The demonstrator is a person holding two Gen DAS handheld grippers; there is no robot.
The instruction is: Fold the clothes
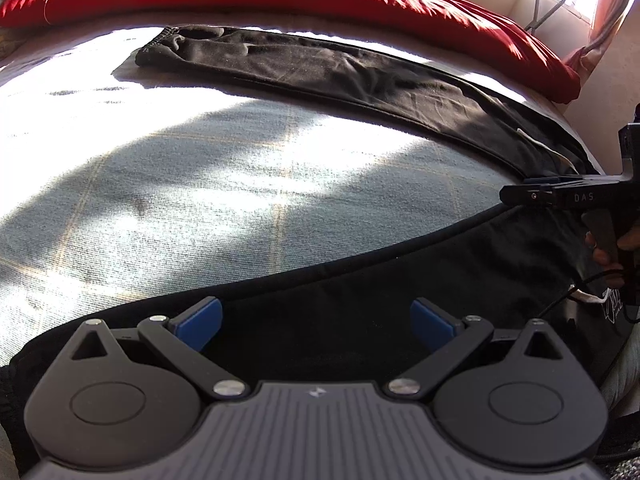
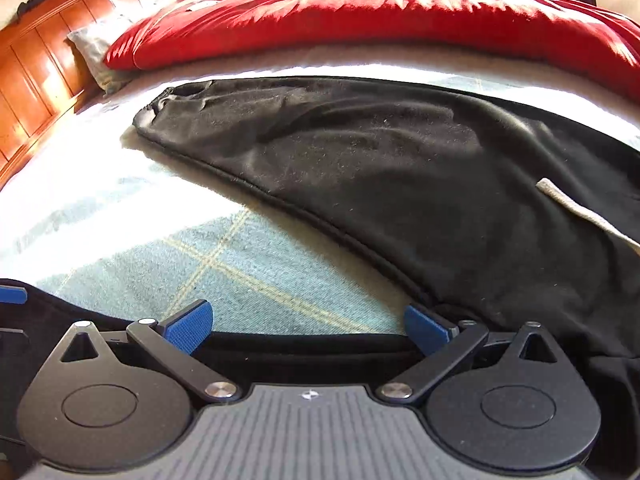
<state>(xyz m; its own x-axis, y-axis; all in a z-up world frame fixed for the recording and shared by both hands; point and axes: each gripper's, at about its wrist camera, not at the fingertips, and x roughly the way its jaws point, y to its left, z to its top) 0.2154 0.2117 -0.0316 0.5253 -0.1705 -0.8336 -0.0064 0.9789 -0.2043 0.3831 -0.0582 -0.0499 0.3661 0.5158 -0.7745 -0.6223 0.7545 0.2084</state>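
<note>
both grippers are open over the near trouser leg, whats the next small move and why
Probably lower and close both grippers on the near leg's edge. The left gripper and right gripper are open and hold nothing, with the black trousers spread in a V on the bed. The near leg lies right under their fingertips, so gripping it lets it be carried over the far leg.

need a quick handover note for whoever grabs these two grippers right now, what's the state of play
Left gripper: open, holding nothing, low over the near leg of the black trousers.
Right gripper: open, holding nothing, at the crotch where the two legs meet.
Trousers: spread in a V on the checked bedsheet; far leg runs to its cuff near the red duvet.
Done: trousers laid out flat. No fold yet.
Left: probably bring one leg over the other, then fold lengthwise.
</note>
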